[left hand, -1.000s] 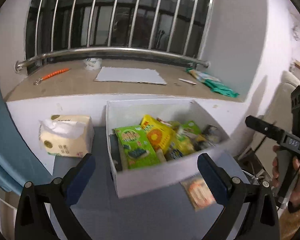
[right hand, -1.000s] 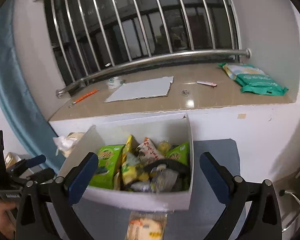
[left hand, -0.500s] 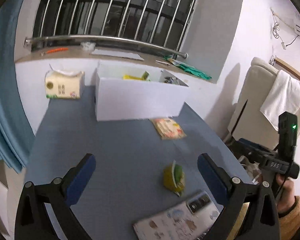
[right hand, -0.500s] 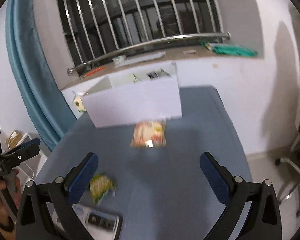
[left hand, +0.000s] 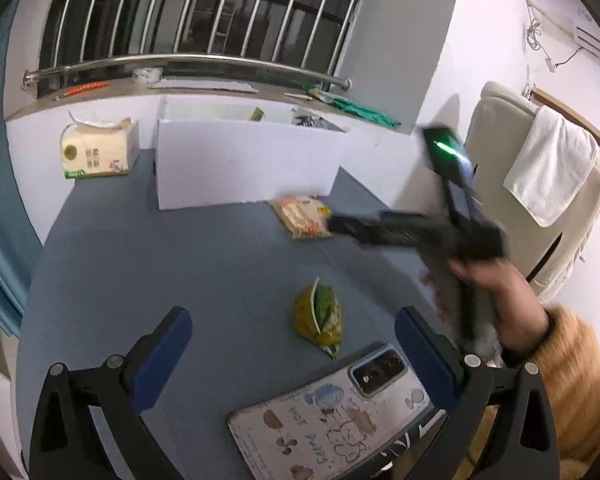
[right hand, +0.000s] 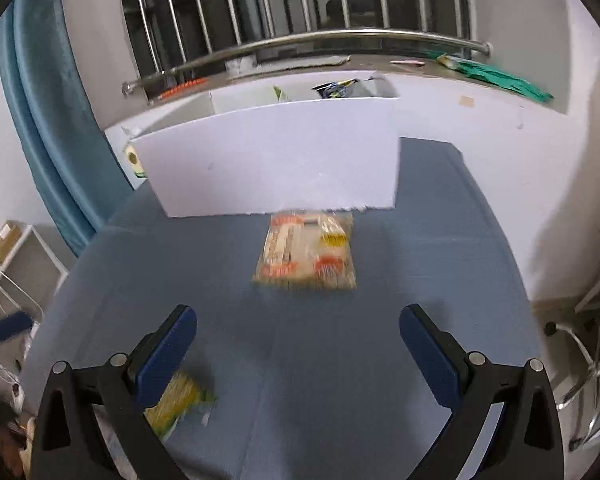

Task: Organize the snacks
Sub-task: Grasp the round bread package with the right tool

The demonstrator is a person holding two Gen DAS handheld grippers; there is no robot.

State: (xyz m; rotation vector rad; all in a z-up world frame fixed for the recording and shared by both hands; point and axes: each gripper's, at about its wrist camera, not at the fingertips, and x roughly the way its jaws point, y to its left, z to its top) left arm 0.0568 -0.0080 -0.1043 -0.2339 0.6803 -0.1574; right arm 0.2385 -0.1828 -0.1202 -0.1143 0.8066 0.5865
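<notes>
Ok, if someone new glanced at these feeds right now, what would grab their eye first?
Probably the big white box at the far end of the blue table, with an orange-printed snack pack lying just in front of it. Next, the yellow-green snack bag near the open left claw, beside a sticker-covered phone.

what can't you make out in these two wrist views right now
- White foam box contents: near wall hides them in both views.
- Clear orange-printed snack packet print: motion-blurred in right view.
- Yellow-green snack bag: half behind a finger, right view.
- Sticker-covered phone: cut by the left gripper.
</notes>
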